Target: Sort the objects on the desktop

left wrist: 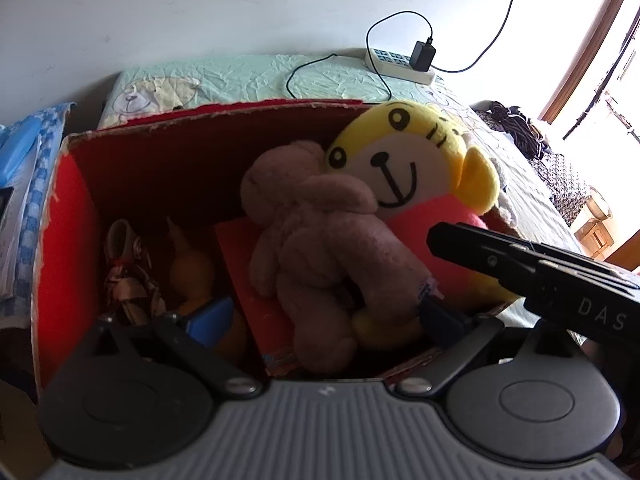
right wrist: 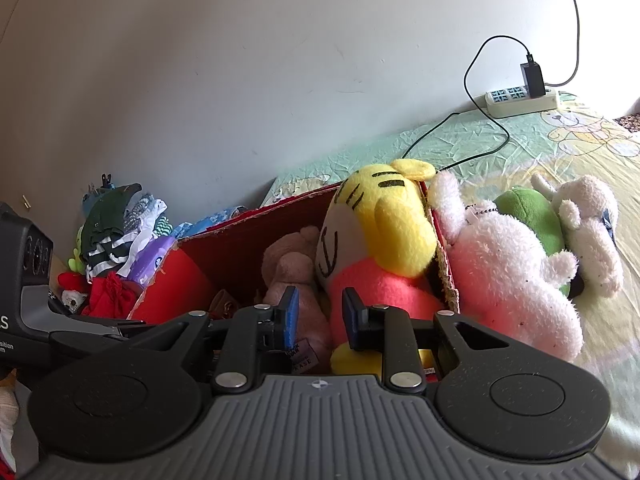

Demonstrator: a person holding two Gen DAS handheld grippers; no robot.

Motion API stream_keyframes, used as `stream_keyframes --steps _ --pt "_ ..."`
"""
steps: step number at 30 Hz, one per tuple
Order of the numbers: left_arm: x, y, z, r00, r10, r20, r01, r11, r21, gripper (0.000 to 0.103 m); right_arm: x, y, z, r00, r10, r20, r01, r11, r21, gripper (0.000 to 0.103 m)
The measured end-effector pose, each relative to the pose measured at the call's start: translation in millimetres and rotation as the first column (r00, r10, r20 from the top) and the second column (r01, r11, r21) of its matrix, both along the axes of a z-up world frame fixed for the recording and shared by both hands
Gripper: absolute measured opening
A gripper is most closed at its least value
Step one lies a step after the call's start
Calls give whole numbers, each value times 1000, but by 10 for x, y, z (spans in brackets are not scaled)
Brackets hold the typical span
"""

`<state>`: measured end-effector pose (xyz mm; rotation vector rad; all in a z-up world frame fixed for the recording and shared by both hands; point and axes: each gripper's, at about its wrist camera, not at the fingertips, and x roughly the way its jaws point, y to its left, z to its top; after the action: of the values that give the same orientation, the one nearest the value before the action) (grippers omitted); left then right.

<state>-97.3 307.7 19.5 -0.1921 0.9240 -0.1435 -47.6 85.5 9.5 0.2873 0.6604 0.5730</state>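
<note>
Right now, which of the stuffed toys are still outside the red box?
The white fluffy toy, the green toy and the cream toy lie on the bedsheet beside the red box; the yellow-headed toy and brown toy sit inside.

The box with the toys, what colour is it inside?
Red box; the left wrist view shows it best.

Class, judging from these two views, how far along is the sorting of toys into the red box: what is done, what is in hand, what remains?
Done: the brown plush and the yellow plush lie inside the red box. In hand: nothing; the left hand-held gripper is open over the box, and the right hand-held gripper is open too. Left: the white plush, the green plush and a second white plush lie beside the box.
</note>
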Motion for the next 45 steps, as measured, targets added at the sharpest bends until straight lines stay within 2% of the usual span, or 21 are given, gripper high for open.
stream_keyframes --steps 22,37,45 --pt "-33 22 -43 1000 12 13 -12 1000 -16 102 -10 -10 -37 1000 4 8 -4 1000 25 26" --pt "-59 76 -98 999 30 34 -28 997 -70 102 -11 -13 -44 1000 14 24 -15 999 30 26" --pt "-107 7 -67 996 32 86 -31 999 -11 102 -28 -51 -58 998 42 50 -44 998 38 25"
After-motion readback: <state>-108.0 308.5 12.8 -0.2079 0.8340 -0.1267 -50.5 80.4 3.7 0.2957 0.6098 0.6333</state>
